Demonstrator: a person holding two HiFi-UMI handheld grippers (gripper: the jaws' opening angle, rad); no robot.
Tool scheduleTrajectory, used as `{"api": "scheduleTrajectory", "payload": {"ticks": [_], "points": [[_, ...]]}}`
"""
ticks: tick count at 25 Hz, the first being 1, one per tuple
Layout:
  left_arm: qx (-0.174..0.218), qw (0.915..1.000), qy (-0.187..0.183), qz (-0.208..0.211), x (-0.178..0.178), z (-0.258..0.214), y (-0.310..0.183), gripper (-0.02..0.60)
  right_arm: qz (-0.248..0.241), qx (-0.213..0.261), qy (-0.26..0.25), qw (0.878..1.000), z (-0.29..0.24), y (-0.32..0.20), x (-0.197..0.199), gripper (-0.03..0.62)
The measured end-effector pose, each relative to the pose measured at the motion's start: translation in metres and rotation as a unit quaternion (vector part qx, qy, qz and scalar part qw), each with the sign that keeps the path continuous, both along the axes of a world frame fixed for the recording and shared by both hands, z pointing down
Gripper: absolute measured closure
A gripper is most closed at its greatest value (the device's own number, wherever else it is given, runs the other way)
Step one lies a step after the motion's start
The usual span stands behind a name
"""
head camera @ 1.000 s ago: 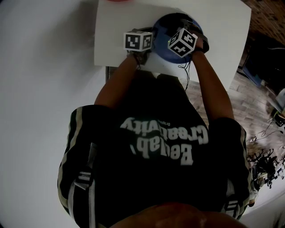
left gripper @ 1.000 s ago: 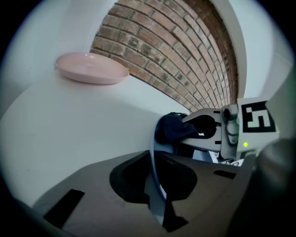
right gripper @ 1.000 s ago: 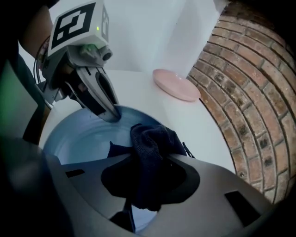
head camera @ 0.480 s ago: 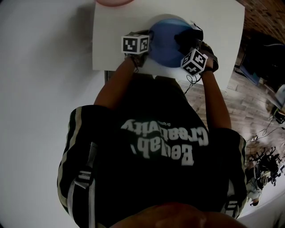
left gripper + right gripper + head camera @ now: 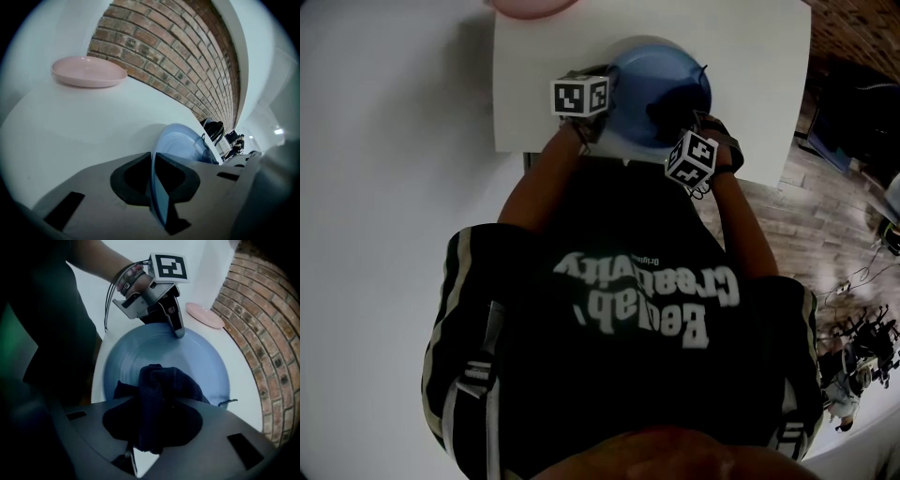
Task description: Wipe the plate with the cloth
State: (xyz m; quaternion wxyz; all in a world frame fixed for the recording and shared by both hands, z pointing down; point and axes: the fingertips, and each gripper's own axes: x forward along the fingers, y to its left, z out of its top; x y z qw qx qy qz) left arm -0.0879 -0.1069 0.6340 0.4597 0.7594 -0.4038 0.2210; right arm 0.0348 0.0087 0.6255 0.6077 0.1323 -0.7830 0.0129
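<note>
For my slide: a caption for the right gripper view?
Right gripper holds dark cloth on blue plate; left gripper clamps its rim.

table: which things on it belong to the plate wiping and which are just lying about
In the job: blue plate, held at its rim by the left tool; dark cloth, gripped in the right tool, over the plate.
Lying about: pink plate, far side of the table.

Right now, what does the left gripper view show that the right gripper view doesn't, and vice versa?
Only the left gripper view: the blue plate seen edge-on between the left gripper's jaws, which have just eased slightly apart. Only the right gripper view: the dark cloth clamped in the right gripper, and the person's wrist. Both: the blue plate, pink plate, brick wall and white table.
</note>
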Motion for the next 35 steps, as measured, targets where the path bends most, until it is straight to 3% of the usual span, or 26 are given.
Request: {"api": "scheduleTrajectory", "payload": {"ticks": [4, 10, 15, 20, 29, 33, 35], "points": [[0.003, 1.0, -0.001, -0.001, 0.0, 0.002, -0.001, 0.555, -0.001, -0.06, -0.055, 0.997, 0.004, 0.012, -0.023, 0.503], [0.003, 1.0, -0.002, -0.003, -0.004, 0.0, -0.003, 0.552, -0.008, -0.092, -0.115, 0.989, 0.001, 0.007, -0.061, 0.502], [0.001, 1.0, -0.001, 0.0, -0.002, 0.0, -0.003, 0.552, -0.024, -0.042, -0.113, 0.992, 0.001, -0.015, -0.088, 0.5], [0.003, 1.0, -0.003, 0.003, -0.002, 0.003, -0.003, 0.552, 0.008, 0.001, -0.112, 0.994, 0.004, -0.057, -0.098, 0.499], [0.01, 0.9997, -0.006, 0.021, 0.003, 0.002, 0.004, 0.558, 0.123, 0.077, -0.069, 0.987, -0.001, -0.12, -0.034, 0.502], [0.009, 0.9998, -0.009, 0.018, 0.003, -0.001, 0.002, 0.556, 0.164, 0.077, -0.082, 0.98, -0.006, -0.126, -0.015, 0.503], [0.014, 0.9996, -0.012, 0.019, 0.003, -0.003, 0.001, 0.554, 0.161, 0.074, -0.083, 0.981, -0.006, -0.126, -0.015, 0.503]]}}
